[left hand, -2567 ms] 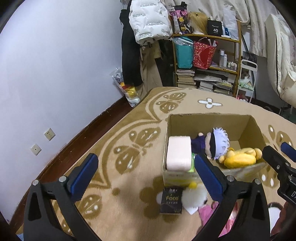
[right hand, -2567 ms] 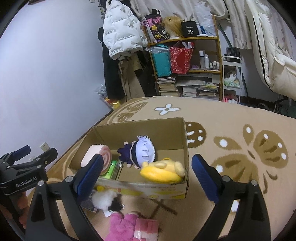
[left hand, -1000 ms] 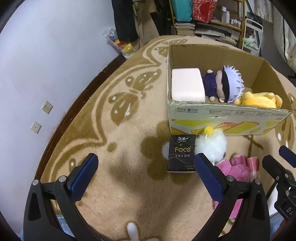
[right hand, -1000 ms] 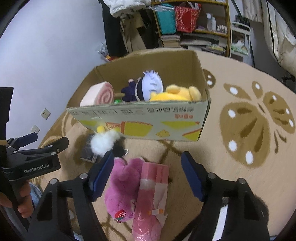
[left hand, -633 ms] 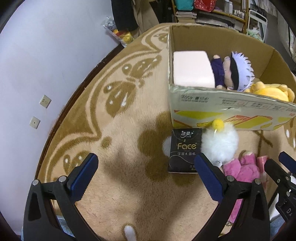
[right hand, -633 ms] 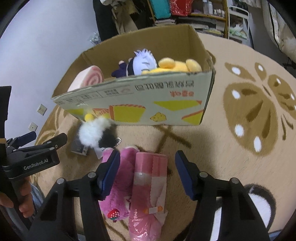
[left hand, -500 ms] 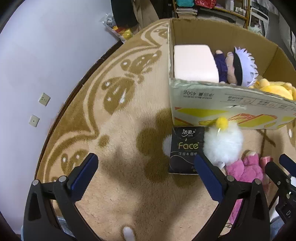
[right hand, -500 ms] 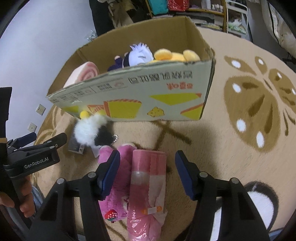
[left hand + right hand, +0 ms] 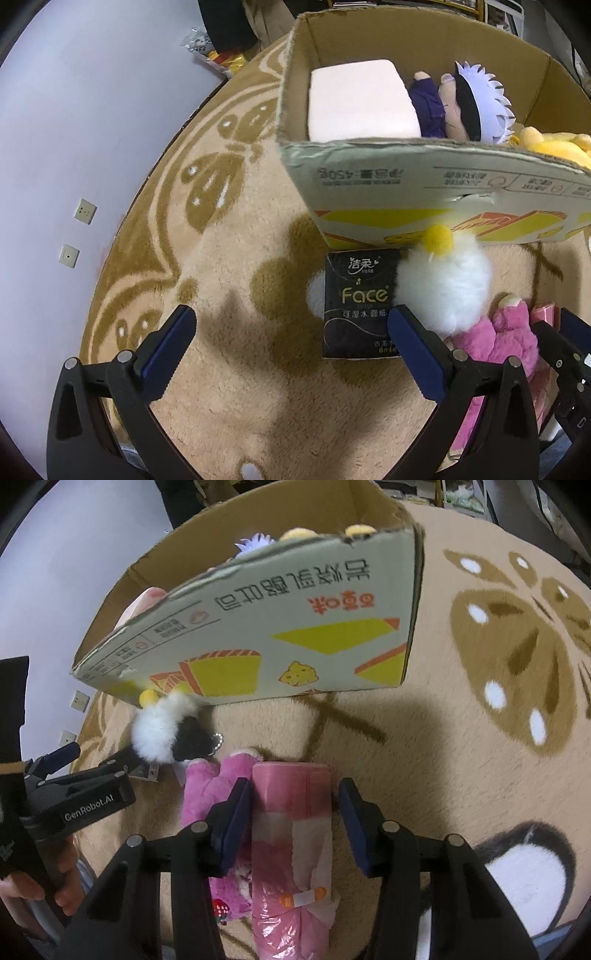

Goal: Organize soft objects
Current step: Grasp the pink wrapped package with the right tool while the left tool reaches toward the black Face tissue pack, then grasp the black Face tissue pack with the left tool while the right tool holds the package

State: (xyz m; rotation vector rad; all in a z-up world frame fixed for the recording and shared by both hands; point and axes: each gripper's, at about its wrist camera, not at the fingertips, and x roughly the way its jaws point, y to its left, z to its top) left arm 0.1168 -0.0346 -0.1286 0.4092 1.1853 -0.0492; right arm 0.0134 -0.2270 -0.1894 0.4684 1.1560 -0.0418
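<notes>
- The step in hand looks like a pick-up: the right gripper (image 9: 293, 814) is lowered over a pink roll wrapped in plastic (image 9: 291, 834) that lies on the patterned carpet (image 9: 461, 738), just in front of a cardboard box (image 9: 280, 627).
- The right gripper's jaws have just been closing, with the roll between them. The left pad seems to touch the roll's side; a thin gap shows at the right pad, so the grip does not look complete.
- A pink plush toy (image 9: 210, 794) lies touching the roll on its left. Beyond it, against the box wall, sits a fluffy white and black pompom toy (image 9: 162, 731).
- The left gripper (image 9: 291, 350) hovers with its jaws wide apart and nothing between them. A black tissue pack (image 9: 360, 301) lies on the carpet just beyond its right finger.
- The box already holds a pale pink cushion (image 9: 358, 99), a doll with white hair (image 9: 465, 103) and a yellow plush (image 9: 554, 146).
- Next, I judge, the right jaws must finish closing without catching the pink plush, then lift the roll over the box's near wall.
</notes>
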